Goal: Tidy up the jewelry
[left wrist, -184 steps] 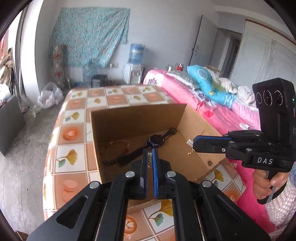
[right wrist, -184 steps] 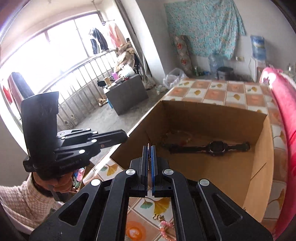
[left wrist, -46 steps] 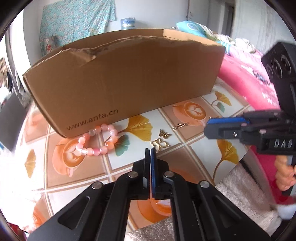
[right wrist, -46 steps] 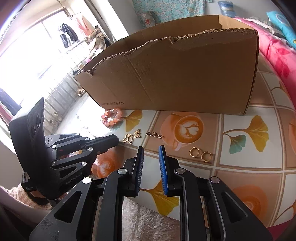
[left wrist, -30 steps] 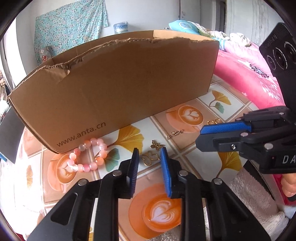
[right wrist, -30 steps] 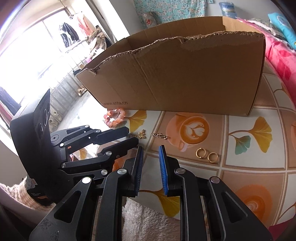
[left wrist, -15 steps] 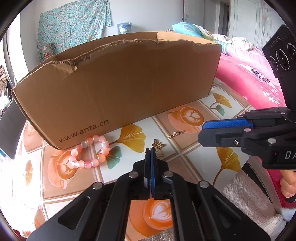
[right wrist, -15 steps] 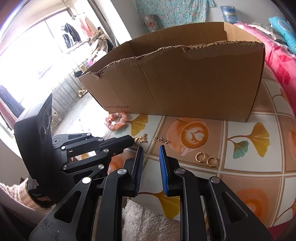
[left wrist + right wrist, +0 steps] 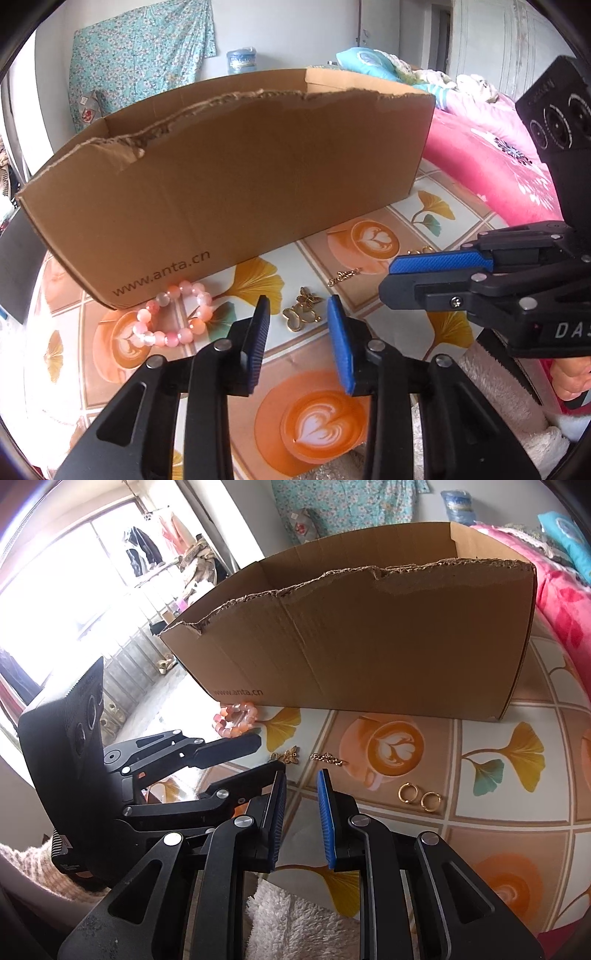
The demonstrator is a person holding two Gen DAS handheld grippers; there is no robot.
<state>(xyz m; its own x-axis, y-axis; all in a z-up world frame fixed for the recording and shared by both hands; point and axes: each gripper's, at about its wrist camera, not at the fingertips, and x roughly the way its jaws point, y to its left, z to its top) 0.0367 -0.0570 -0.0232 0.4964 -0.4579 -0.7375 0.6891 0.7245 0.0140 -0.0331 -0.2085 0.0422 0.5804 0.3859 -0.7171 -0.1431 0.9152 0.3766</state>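
— Where the left wrist camera looks over the worktop (image 9: pixel 436 205), what stands in front?

— A cardboard box (image 9: pixel 236 173), open at the top with a torn front rim. From this low angle its inside is hidden, so I cannot tell what it holds. Just in front of its lower left corner lies a pink bead bracelet (image 9: pixel 173 319), touching or nearly touching the box wall.

— And the left hand-held gripper (image 9: pixel 299 336)?

— Its blue-padded fingers stand apart, with nothing between them. Just beyond the tips lies a gold butterfly pendant (image 9: pixel 301 314) on the tiled cloth, and a short gold chain piece (image 9: pixel 343 277) lies a little further toward the box. The right hand-held gripper (image 9: pixel 436 271) reaches in from the right, above the worktop near that chain.

— What about the right wrist view?

— Same box (image 9: pixel 369 642), seen from the other side; part of its inner walls shows past the torn rim, but the floor of it is hidden. The bracelet (image 9: pixel 238 720) sits by its left front corner. The right hand-held gripper (image 9: pixel 301 805) also stands open and empty. Ahead of it lie the butterfly pendant (image 9: pixel 290 755) and the chain piece (image 9: pixel 327 758), apart from each other. Two gold hoop earrings (image 9: pixel 417 797) lie side by side to the right. The left hand-held gripper (image 9: pixel 251 755) comes in from the left, fingers parted, tips near the pendant.
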